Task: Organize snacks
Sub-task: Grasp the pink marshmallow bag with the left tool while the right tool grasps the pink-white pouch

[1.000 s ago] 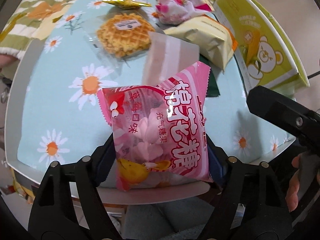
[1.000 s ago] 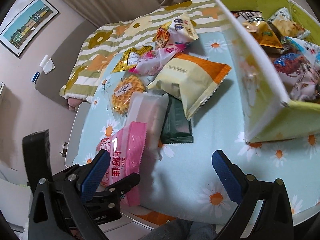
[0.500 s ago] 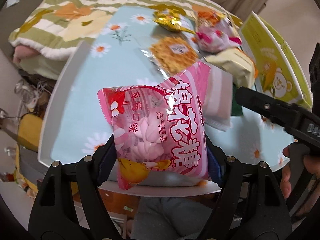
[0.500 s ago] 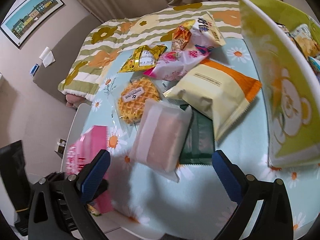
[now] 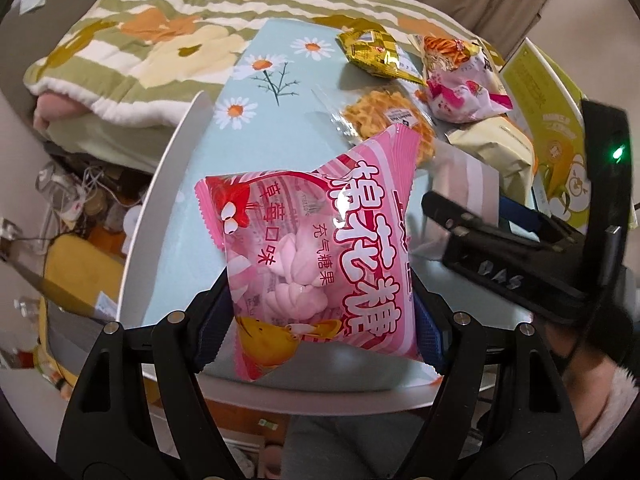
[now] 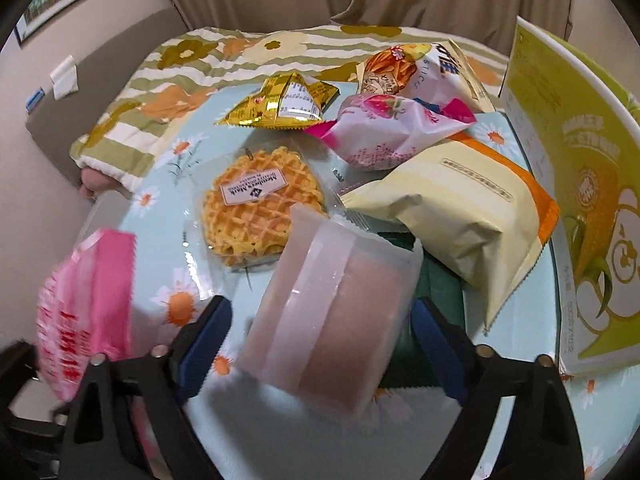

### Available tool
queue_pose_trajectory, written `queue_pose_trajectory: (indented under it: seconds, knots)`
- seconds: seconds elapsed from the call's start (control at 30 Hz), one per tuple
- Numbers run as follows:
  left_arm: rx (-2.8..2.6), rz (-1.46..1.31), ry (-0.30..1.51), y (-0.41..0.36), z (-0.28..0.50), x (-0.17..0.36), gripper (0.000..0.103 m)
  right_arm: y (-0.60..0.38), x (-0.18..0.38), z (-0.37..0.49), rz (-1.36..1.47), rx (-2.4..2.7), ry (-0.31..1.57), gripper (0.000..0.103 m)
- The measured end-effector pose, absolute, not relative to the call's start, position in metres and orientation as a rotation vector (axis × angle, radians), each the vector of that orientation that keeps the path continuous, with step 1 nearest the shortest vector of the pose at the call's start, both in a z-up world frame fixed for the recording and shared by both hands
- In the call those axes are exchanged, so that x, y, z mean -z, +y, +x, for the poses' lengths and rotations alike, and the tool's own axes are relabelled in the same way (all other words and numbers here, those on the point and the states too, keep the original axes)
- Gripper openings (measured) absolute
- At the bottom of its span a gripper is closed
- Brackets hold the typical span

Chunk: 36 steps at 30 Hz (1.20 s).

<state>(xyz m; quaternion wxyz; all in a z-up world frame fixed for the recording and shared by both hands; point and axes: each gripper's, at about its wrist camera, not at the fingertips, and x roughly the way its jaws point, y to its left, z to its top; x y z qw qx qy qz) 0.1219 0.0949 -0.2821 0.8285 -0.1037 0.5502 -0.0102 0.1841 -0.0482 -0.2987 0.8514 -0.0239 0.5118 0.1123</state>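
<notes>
My left gripper [image 5: 320, 328] is shut on a pink marshmallow bag [image 5: 316, 252] and holds it up above the table's near edge; the bag also shows blurred at the left of the right wrist view [image 6: 84, 308]. My right gripper [image 6: 320, 332] is open, its fingers on either side of a frosted pink-filled packet [image 6: 328, 320] lying on the table. Behind it lie a waffle in clear wrap [image 6: 260, 208], a cream and orange bag [image 6: 452, 216], a dark green packet [image 6: 436, 300], a gold packet [image 6: 280, 104] and a pink strawberry packet [image 6: 384, 132].
A yellow-green bear-printed box [image 6: 580, 168] stands at the table's right. The daisy-print tablecloth [image 5: 256, 120] covers the table. A striped floral blanket [image 5: 160, 32] lies beyond it. Cluttered floor items sit at the left below the table [image 5: 72, 216].
My left gripper has lifted the marshmallow bag and swung left. My right gripper has moved forward and down until its fingers bracket the frosted packet.
</notes>
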Motion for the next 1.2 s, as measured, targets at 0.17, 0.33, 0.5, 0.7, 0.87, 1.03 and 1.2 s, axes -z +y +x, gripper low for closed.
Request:
queue_pose_trajectory:
  seconds: [0.17, 0.33, 0.5, 0.7, 0.87, 1.03, 1.2]
  knots:
    - [0.033, -0.206, 1.163, 0.098, 0.128, 0.281, 0.075, -0.044, 0.302, 0.179, -0.121, -0.204, 1.054, 0.077]
    - [0.055, -0.209, 1.159, 0.098, 0.132, 0.281, 0.075, -0.041, 0.302, 0.175, -0.155, -0.213, 1.026, 0.070]
    - [0.067, -0.199, 1.149, 0.098, 0.132, 0.276, 0.075, -0.048, 0.298, 0.172, -0.082, -0.240, 1.035, 0.068]
    - [0.072, -0.197, 1.128, 0.100, 0.129, 0.264, 0.075, -0.054, 0.286, 0.161, -0.033, -0.248, 1.025, 0.067]
    - [0.072, -0.201, 1.108, 0.102, 0.125, 0.250, 0.075, -0.058, 0.267, 0.155, -0.014, -0.262, 0.994, 0.067]
    - [0.078, -0.201, 1.082, 0.103, 0.122, 0.232, 0.075, -0.066, 0.239, 0.151, 0.029, -0.281, 0.955, 0.067]
    - [0.104, -0.190, 1.037, 0.097, 0.124, 0.202, 0.075, -0.081, 0.200, 0.148, 0.084, -0.300, 0.905, 0.066]
